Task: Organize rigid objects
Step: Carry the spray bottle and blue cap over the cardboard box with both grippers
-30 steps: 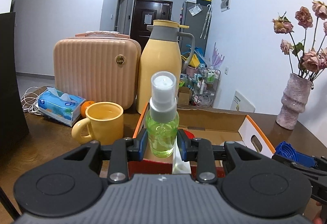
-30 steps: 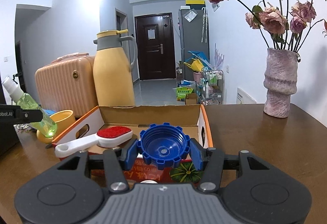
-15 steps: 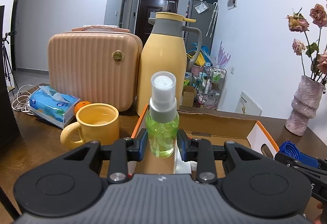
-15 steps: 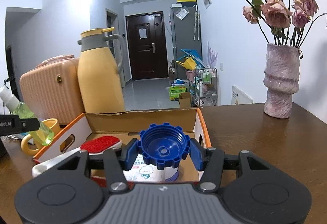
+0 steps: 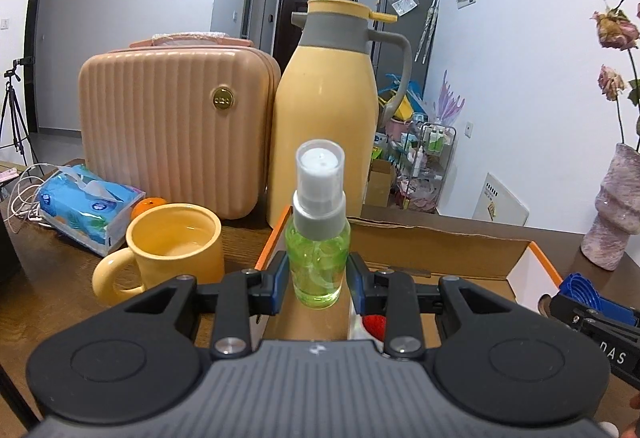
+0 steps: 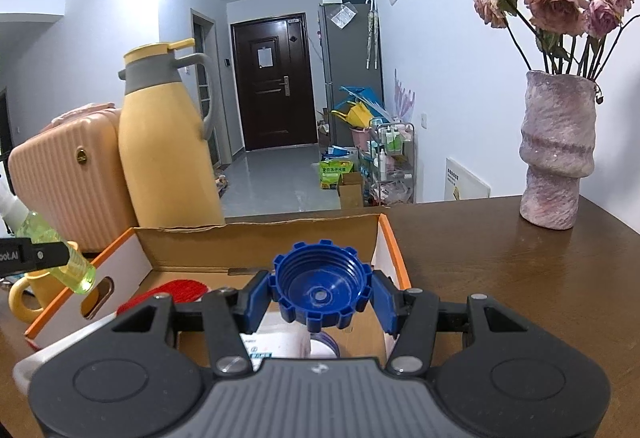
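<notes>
While both claws are loaded and poised at the box, the scene reads as follows.

Step in hand: carrying two items to the cardboard box [image 6: 260,244], judged to be the delivery stage of the tidy-up; neither item is set down yet.

Left claw [image 5: 318,280]: clamped on the green spray bottle [image 5: 318,258], which stands upright between the blue pads, above the box's left wall with its orange edge.

Right claw [image 6: 320,298]: gripping the blue screw cap [image 6: 320,288] by its notched rim, open side facing the camera, over the right part of the box interior.

Box contents: a red-headed brush [image 6: 168,288] with a white handle lies at the left; a white container with a printed label [image 6: 280,348] sits right under the cap.

Surroundings: yellow mug [image 5: 176,248], yellow jug [image 5: 326,114] and pink case [image 5: 172,126] crowd the bench [image 6: 500,270] left of and behind the box; a vase [image 6: 556,150] stands well apart on the right.

Next move, as a judgement: lower each item into free floor space, then release; the bottle needs to clear the wall and the brush, the cap needs a spot beside the white container.

Risk: the tall bottle may topple if released tilted.
</notes>
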`<action>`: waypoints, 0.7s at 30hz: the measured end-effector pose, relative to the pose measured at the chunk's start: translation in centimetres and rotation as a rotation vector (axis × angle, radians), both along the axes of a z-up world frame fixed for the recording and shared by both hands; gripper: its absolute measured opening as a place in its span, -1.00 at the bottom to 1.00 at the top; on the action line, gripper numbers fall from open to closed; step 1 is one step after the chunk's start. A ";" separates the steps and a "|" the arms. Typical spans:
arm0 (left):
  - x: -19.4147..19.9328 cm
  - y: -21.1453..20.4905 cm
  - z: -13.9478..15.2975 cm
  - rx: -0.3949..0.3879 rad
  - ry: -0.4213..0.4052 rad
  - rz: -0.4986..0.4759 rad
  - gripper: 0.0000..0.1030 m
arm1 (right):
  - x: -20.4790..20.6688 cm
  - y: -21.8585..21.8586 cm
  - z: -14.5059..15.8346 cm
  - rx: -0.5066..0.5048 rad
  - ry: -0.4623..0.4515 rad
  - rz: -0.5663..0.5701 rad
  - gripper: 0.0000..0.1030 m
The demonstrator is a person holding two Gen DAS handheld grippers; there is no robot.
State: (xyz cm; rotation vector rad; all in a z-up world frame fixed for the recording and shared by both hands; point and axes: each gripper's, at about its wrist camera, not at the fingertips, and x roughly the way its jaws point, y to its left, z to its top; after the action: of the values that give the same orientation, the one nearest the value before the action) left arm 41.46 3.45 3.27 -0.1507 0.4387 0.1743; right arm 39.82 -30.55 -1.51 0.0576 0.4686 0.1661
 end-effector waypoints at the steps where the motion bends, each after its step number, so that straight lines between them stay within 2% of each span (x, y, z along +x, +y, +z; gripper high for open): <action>1: 0.3 0.0 -0.1 -0.001 0.003 0.002 -0.39 | 0.3 0.0 -0.1 -0.001 0.002 -0.001 0.02; 21: 4.8 0.0 -1.8 0.017 0.071 -0.020 -0.38 | 3.2 0.7 -1.5 -0.037 0.065 0.011 0.02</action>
State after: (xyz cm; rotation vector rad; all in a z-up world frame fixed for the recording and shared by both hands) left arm 46.27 3.46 1.52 -0.1239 0.5096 0.1643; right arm 43.03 -29.87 -3.01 0.0239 0.5370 0.1660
